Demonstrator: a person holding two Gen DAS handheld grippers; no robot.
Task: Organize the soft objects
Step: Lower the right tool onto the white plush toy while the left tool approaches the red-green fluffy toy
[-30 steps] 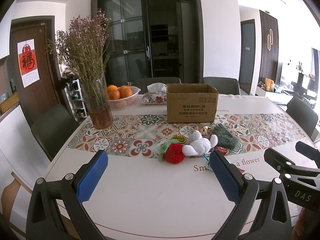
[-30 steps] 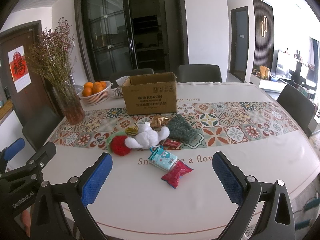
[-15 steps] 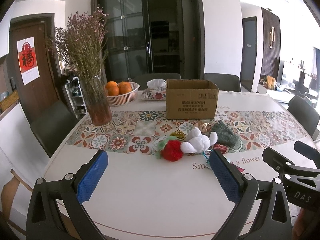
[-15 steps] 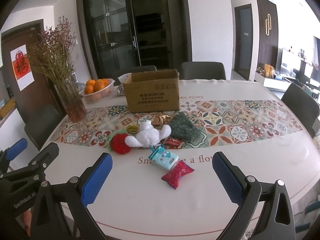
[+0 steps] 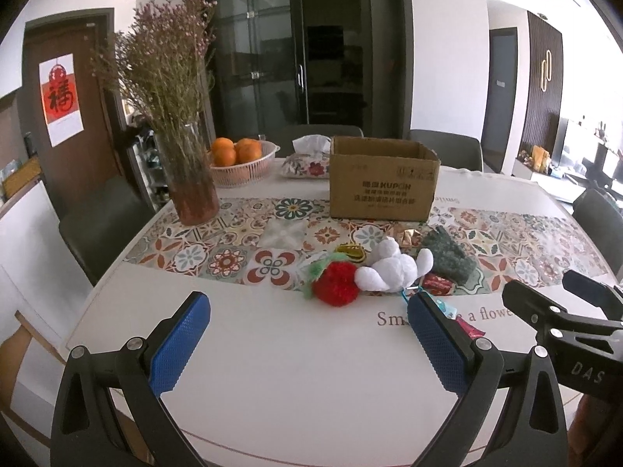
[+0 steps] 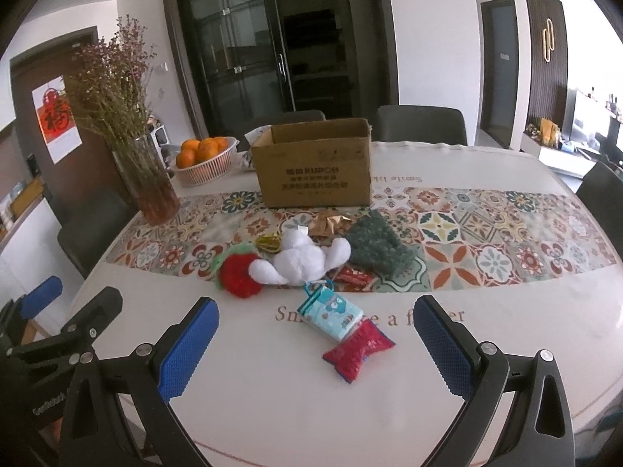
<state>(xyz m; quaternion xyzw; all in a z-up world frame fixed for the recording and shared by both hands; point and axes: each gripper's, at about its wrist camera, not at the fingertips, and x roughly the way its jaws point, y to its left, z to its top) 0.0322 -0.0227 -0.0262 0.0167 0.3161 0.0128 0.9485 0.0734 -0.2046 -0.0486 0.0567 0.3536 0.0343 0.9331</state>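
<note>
A pile of soft things lies mid-table: a red strawberry plush [image 5: 335,287] [image 6: 238,276], a white plush [image 5: 393,266] [image 6: 301,258] and a dark green fuzzy cloth [image 5: 447,257] [image 6: 377,247]. A teal tissue pack [image 6: 331,313] and a red packet [image 6: 358,350] lie nearer the front. An open cardboard box [image 5: 383,179] [image 6: 313,169] stands behind them. My left gripper [image 5: 309,340] is open and empty, short of the strawberry. My right gripper [image 6: 315,344] is open and empty, with the tissue pack and red packet between its fingers' line of sight.
A glass vase of dried flowers [image 5: 189,179] [image 6: 150,190] stands at the left. A basket of oranges [image 5: 241,159] [image 6: 204,159] and a tissue box [image 5: 307,163] sit behind. Small candy wrappers [image 6: 331,223] lie by the box. Chairs [image 5: 97,222] surround the table.
Both grippers have moved slightly forward and lower towards the pile, which looks a little larger. Both stay open. Nothing on the table has moved.
</note>
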